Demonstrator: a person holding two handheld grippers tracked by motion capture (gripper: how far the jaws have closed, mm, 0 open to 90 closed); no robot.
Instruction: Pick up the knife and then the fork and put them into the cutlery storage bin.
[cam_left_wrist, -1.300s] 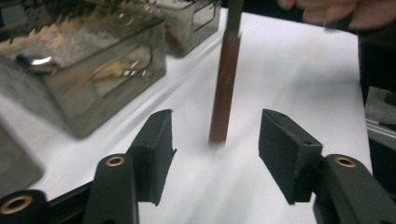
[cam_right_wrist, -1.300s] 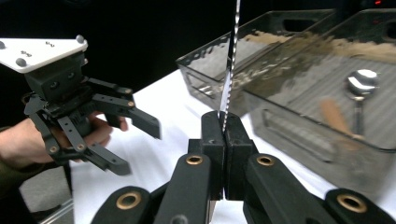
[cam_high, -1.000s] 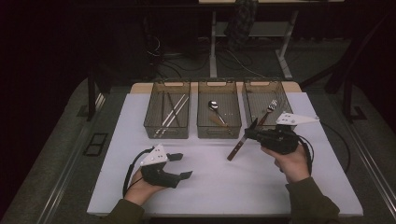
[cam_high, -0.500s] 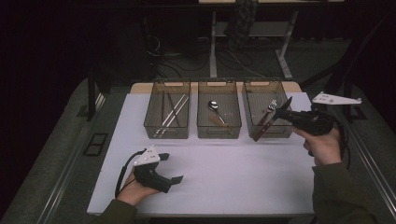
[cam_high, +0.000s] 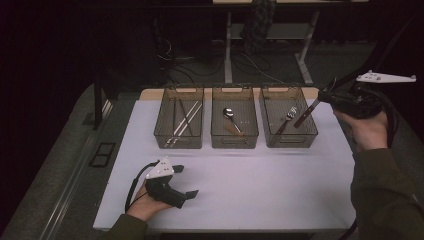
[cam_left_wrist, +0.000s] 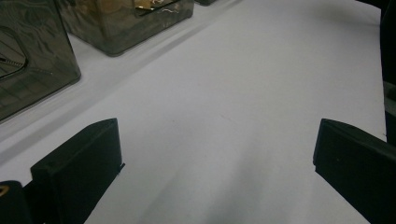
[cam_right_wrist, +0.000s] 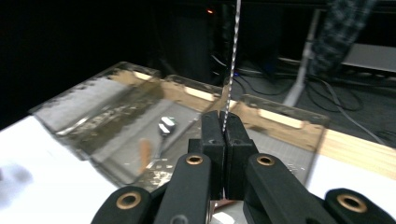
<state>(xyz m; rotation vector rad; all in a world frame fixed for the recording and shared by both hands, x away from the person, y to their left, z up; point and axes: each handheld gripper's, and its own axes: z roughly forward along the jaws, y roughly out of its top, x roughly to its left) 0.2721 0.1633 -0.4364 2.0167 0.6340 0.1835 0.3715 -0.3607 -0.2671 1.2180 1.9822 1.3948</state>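
We note wide bare white table (cam_high: 260, 190) in front of the bins, free from the L hand across to the R edge; back strip taken by 3 clear bins side by side, nrly touching, right bin (cam_high: 288, 117) close to the table's R edge. Count: left bin (cam_high: 179, 124) w/ 2 chopsticks (cam_high: 184, 121) lying slantwise, middle bin (cam_high: 234, 118) w/ 1 spoon (cam_high: 230, 118), right bin w/ 1 fork (cam_high: 287, 118); 1 knife (cam_high: 305, 113) in the air. Right gripper (cam_high: 324, 97) raised off the table by the R edge, hand (cam_high: 367, 131) under it, forearm coming up from bottom R, jaws pointing L toward the right bin; jaws pinched tight on the knife, which slants down-left over that bin's R rim. In right gripper view the blade (cam_right_wrist: 232, 56) runs up from between the closed jaws, edge-on, bins beyond. Left gripper (cam_high: 186, 181) rests low on the table near the front edge, L of centre, well apart from the bins, jaws spread wide w/ nothing between; left gripper view has bare table between both jaws
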